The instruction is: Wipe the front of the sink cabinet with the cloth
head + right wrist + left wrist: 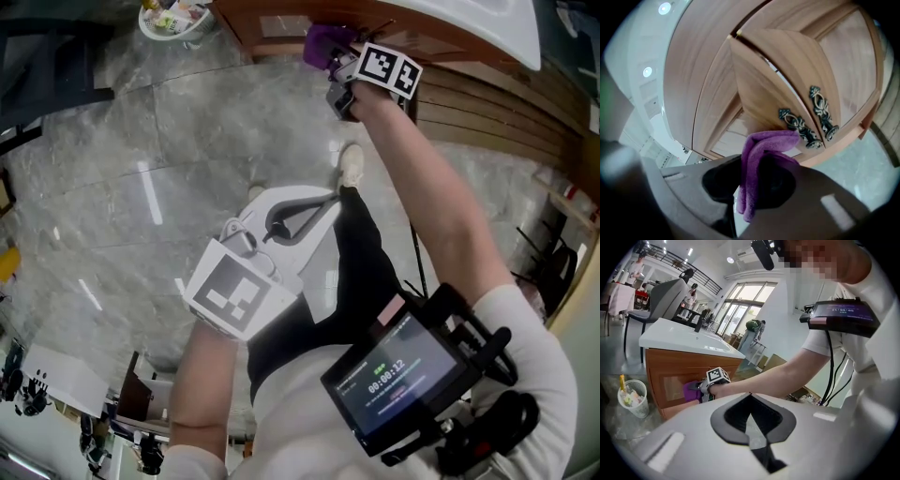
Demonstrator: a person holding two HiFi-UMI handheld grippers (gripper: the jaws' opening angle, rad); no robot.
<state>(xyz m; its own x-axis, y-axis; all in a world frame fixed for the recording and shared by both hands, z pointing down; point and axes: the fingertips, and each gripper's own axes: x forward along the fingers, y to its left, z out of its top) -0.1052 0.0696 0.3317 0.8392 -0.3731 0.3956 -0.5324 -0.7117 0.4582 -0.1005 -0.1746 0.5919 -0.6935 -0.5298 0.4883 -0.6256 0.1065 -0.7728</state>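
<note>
Right, the sink cabinet (717,93) front filled the far side. Likely failure: a rightward pass snags the purple cloth (759,150) on the ornate handles (806,122) and drags it out of a thin pinch. The right gripper (752,187) was clamped on the cloth's fold, whose top edge seemingly pressed the door just left of the handles. The left gripper (750,427) hung near, jaws together, empty.

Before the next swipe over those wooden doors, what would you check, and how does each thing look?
1. Right gripper shut on the purple cloth: ok.
2. Cloth meeting the cabinet door: ok, it seems to touch.
3. Ornate handles clear of the cloth: not ok, they sit right beside it.
4. Left gripper shut, empty, away from the cabinet: ok.
5. Doors fully closed: cannot tell.
</note>
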